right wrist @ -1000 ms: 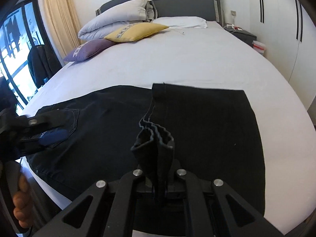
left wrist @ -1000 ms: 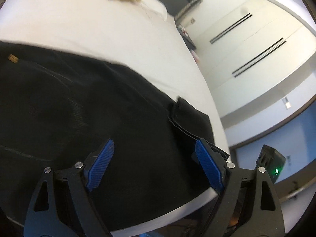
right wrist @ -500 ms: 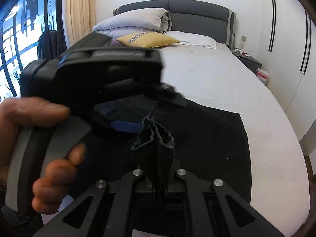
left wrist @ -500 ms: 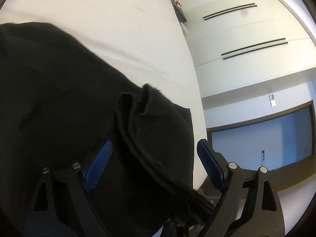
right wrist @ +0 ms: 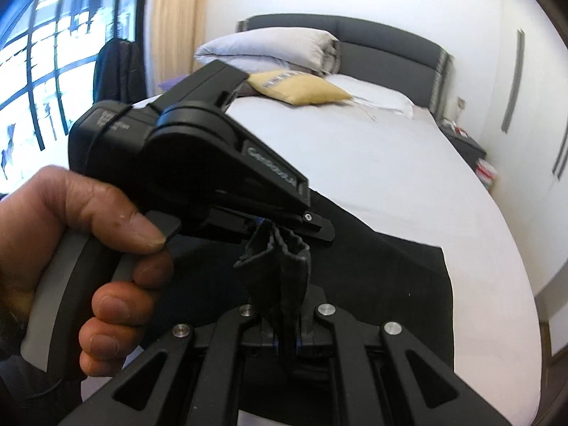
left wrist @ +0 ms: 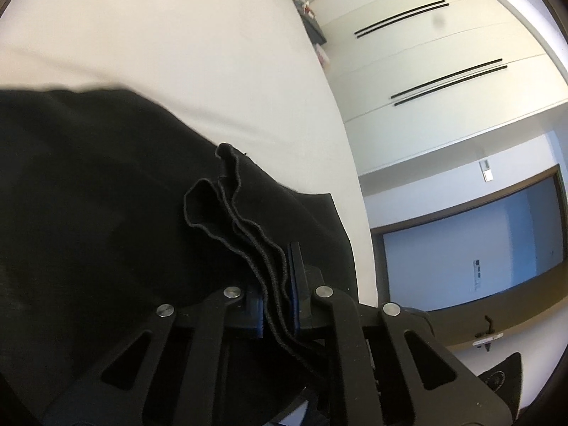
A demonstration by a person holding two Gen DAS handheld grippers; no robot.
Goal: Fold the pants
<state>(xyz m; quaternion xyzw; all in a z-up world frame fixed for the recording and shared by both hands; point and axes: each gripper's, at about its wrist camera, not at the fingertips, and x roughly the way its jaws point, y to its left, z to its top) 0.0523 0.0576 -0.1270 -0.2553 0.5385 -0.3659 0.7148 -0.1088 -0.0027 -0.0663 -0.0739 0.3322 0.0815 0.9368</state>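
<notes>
Left gripper (left wrist: 278, 294): clamped on a bunched hem of the pants (left wrist: 88, 213), several stacked edges pinched between the blue pads (left wrist: 293, 280). Right gripper (right wrist: 289, 337): also closed, gripping another gathered wad of the same black cloth, which stands up from the jaws. Left gripper seen from the right wrist view right beside that wad, its tip at the cloth, held by a hand (right wrist: 78, 248).

Pants: spread black across the foot end of the bed (left wrist: 177, 53), both gripped ends raised off the sheet, the rest lying flat.

Step in hand, as judged: both leg ends secured close together; fold-over not yet made. Next move likely calls for lifting both ends together at even height, carrying them across toward the waist, and keeping tension equal so layers stay aligned. Risk: one layer slipping from the pads.

Hidden or unclear:
- waistband out of both views
- number of layers in each grip not countable
- near bed edge cut off by gripper frames
- pillows (right wrist: 301, 87) and headboard (right wrist: 390, 42) sharp enough; window side blurred
- black cloth shows almost no crease detail
</notes>
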